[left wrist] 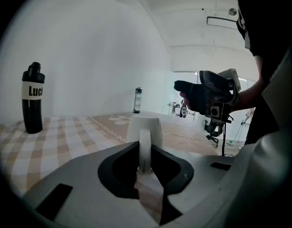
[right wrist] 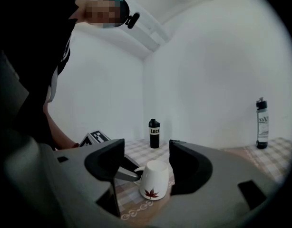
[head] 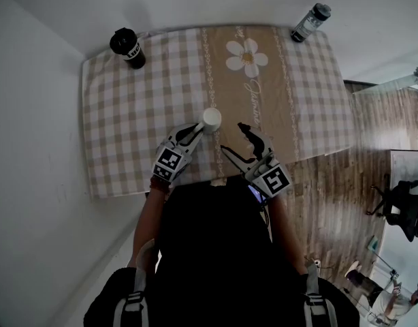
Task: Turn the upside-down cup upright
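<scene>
Cup (head: 211,119) stands rim-down toward the table's (head: 120,80) six o'clock edge. The left gripper (head: 197,131) pinches its handle (left wrist: 144,148). At the cup's four o'clock, the right gripper (head: 231,137) gapes empty. Grasp looks made; next, lift and roll it over.

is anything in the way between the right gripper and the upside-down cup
Nothing visible: the white cup is straight ahead of the right gripper, whose jaws are open. The left gripper grips its handle from the other side.

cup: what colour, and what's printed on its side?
White cup with a small dark-red maple leaf near its lower edge. It shows best in the right gripper view.
</scene>
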A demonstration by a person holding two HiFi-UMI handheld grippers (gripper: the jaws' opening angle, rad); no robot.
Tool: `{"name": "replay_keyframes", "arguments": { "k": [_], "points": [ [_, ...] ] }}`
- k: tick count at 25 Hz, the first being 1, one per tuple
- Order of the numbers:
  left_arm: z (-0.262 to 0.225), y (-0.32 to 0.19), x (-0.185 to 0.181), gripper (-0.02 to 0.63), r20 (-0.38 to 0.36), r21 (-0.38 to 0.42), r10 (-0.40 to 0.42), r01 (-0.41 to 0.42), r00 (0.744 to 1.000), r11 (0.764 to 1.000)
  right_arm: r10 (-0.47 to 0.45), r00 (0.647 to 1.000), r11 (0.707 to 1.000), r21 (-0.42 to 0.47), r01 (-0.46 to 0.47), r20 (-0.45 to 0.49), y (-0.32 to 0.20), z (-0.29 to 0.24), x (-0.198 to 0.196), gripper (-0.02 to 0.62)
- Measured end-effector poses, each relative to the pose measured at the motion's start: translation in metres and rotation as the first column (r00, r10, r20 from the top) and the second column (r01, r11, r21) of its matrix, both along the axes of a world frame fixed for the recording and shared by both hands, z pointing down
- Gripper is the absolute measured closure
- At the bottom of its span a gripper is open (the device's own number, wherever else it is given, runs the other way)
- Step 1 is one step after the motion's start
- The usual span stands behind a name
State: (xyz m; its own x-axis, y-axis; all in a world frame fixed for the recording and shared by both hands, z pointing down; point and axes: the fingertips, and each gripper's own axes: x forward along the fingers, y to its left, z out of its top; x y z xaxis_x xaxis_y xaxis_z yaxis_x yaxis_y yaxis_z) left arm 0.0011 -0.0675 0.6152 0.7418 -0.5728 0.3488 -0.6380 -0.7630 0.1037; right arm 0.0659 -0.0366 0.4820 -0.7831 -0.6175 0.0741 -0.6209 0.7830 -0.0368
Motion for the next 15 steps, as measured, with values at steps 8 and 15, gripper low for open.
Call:
{"name": "replay_keyframes", "arguments": {
  "k": [8, 15],
  "points": [
    [0.013, 0.008, 0.000, 0.539, 0.068, -0.008, 0.030, -0.029, 0.997, 1.000, 0.016, 1.000, 1.000, 0.008, -0.015, -0.015, -0.002, 0.002, 0.008, 0.288],
    [0.009, 0.010, 0.002, 0.512, 0.035, 0.007, 0.039, -0.040, 0.999, 0.999, 0.020, 1.000, 1.000, 0.002, -0.020, -0.018, 0.000, 0.003, 0.006, 0.288]
  ]
}}
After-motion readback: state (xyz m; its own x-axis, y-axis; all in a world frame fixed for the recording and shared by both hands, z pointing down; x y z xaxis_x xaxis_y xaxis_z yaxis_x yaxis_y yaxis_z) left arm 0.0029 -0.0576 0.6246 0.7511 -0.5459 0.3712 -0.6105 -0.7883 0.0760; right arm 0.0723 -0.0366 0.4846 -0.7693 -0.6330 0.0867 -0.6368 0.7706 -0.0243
